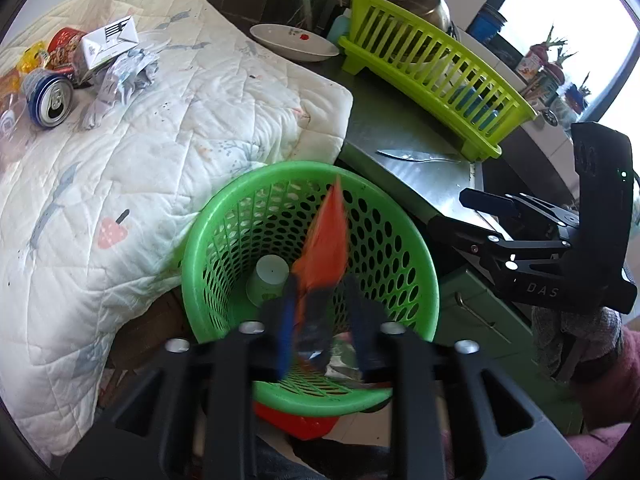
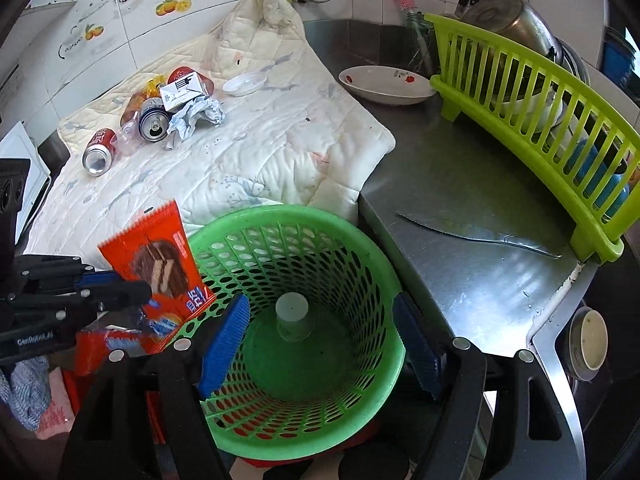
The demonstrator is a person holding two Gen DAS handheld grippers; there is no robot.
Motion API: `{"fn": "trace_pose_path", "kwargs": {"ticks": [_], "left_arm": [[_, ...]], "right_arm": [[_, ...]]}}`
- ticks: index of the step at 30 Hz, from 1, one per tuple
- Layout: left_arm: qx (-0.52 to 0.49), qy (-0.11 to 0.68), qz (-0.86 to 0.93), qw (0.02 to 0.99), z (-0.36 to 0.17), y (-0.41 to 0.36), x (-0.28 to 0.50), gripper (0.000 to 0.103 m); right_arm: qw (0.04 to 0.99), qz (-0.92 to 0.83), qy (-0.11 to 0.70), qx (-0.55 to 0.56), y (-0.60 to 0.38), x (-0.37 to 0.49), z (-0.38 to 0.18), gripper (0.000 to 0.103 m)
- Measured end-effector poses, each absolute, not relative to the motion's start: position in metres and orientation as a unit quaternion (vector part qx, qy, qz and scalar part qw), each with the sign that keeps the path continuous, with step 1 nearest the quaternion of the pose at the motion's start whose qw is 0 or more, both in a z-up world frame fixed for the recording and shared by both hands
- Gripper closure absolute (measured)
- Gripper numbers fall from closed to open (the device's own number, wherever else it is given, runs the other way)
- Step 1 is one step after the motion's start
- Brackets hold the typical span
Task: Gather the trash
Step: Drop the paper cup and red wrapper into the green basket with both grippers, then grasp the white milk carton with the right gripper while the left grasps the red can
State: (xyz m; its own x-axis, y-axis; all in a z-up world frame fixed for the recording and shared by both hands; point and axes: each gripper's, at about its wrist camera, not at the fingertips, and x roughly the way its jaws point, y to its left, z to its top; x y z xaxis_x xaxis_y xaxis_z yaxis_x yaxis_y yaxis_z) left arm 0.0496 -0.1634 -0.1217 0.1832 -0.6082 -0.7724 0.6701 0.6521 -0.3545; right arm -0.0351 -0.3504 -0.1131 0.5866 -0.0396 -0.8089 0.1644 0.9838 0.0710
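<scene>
A green perforated basket (image 1: 208, 248) (image 2: 360, 248) stands below the counter edge with a white cup (image 1: 268, 276) (image 2: 292, 316) inside. My left gripper (image 1: 324, 320) (image 2: 132, 292) is shut on an orange snack wrapper (image 1: 326, 248) (image 2: 160, 264) and holds it over the basket's rim. My right gripper (image 2: 324, 340) (image 1: 484, 200) is open and empty above the basket. More trash lies on the white quilt (image 1: 160, 152) (image 2: 248, 152): a blue can (image 1: 50, 100) (image 2: 154, 124), a red can (image 2: 98, 154), a white carton (image 1: 108, 42) (image 2: 182, 90) and crumpled paper (image 1: 124, 76) (image 2: 196, 116).
A lime dish rack (image 1: 432, 68) (image 2: 532, 120) holds a steel pot and blue cups at the right. A knife (image 1: 416, 156) (image 2: 480, 234) lies on the steel counter. A white bowl (image 1: 294, 42) (image 2: 384, 86) sits behind it. A small bowl (image 2: 588, 342) sits low at right.
</scene>
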Motion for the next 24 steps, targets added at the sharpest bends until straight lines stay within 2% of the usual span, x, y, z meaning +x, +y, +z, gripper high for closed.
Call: {"fn": "trace_pose_path", "kwargs": {"ticks": [3,7,10,14,24], "left_arm": [[0.030,0.482,-0.417,0.770,-0.120,-0.160,0.049,0.065],[0.024,0.476,-0.406,0.780,-0.114,-0.151,0.054,0.052],[0.017,0.466,-0.387,0.795,-0.104,-0.137,0.061,0.043],[0.002,0.456,-0.360,0.814,-0.091,-0.114,0.075,0.039],[-0.043,0.441,-0.271,0.855,-0.070,-0.039,0.120,0.037]], "right_arm": [[0.889,-0.055,0.448,0.071,-0.349,-0.033,-0.111,0.031],[0.892,-0.050,0.444,0.066,-0.345,-0.025,-0.105,0.031],[0.896,-0.041,0.438,0.068,-0.341,-0.016,-0.098,0.027],[0.899,-0.023,0.432,0.065,-0.330,0.004,-0.089,0.026],[0.903,0.037,0.426,0.042,-0.290,0.074,-0.067,0.021]]}}
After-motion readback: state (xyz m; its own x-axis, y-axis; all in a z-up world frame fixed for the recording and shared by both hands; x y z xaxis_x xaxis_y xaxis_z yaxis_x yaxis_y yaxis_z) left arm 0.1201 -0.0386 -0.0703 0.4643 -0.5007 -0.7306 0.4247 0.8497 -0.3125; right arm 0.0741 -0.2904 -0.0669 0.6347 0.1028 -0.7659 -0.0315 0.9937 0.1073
